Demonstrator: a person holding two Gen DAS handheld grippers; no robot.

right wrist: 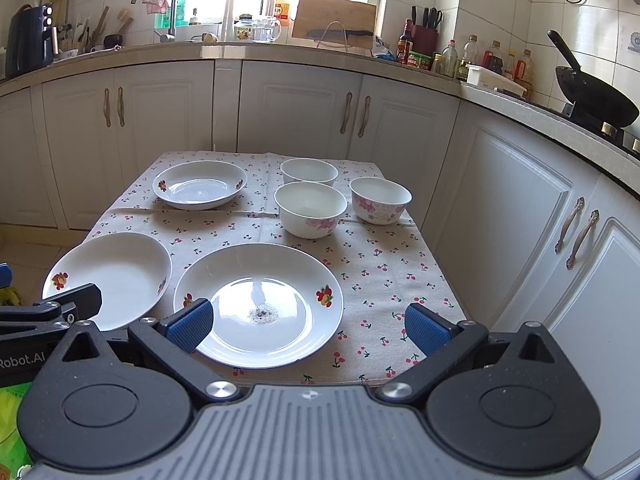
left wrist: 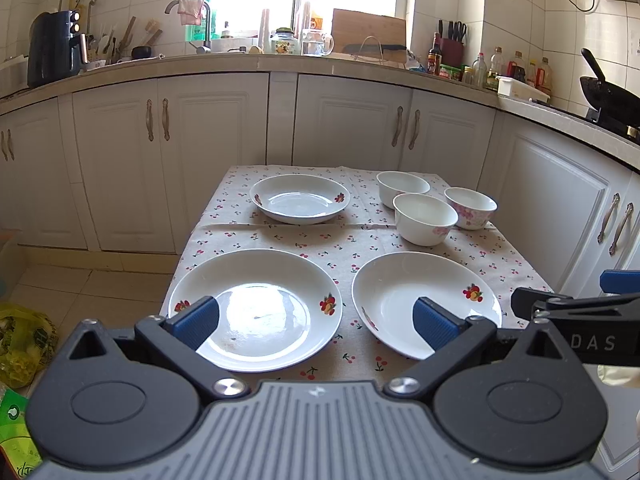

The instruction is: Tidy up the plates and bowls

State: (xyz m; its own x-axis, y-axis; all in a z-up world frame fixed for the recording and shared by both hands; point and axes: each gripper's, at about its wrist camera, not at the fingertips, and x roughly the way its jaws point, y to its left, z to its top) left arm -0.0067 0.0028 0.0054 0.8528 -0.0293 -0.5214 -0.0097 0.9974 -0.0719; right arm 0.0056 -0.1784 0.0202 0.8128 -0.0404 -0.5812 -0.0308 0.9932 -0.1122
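Three white plates with fruit prints lie on a cherry-print tablecloth: a near left plate, a near right plate and a far plate. Three bowls cluster at the far right: a plain white bowl, a white bowl with pink flowers low on its side and a pink-flowered bowl. My left gripper hovers open at the table's near edge, spanning the gap between the two near plates. My right gripper is open over the near right plate, holding nothing.
White cabinets wrap around behind and to the right of the table. The counter carries a tap, bottles, a knife block and a black wok. A yellow-green bag lies on the floor at the left.
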